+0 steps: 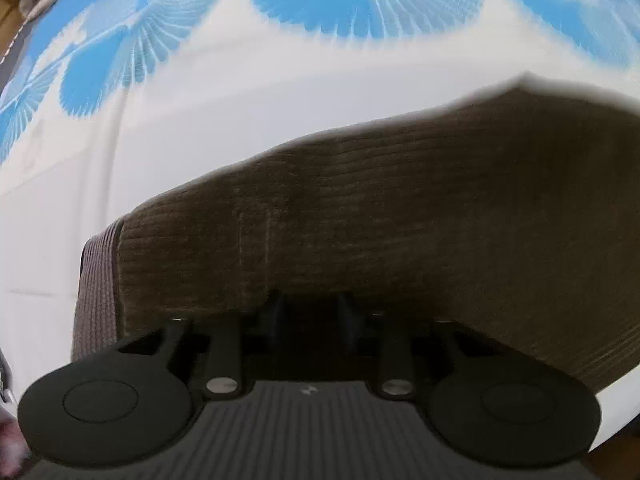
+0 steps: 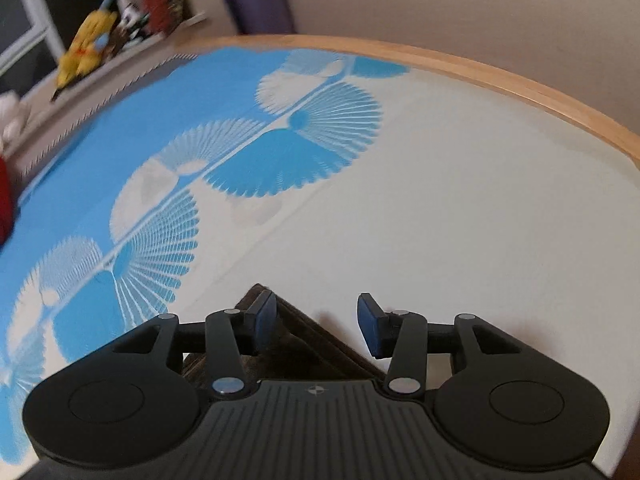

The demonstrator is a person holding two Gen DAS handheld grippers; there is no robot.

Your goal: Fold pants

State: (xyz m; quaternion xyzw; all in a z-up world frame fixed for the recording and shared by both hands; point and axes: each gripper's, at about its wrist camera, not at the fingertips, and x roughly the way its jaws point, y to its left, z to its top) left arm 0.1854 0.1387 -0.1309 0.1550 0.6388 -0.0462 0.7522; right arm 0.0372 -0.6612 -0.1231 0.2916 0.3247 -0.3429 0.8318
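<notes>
The brown corduroy pants (image 1: 380, 208) lie folded on the blue-patterned sheet (image 1: 200, 128), apparently nearly done. Left gripper (image 1: 310, 312) parted over fabric, grip unclear; right gripper (image 2: 316, 324) parted, empty.

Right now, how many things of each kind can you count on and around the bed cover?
Brown pants: 1
Blue and white bed cover: 1
Grippers: 2, left gripper, right gripper
Purple bin: 1
Yellow soft toy: 1
Total: 6
</notes>
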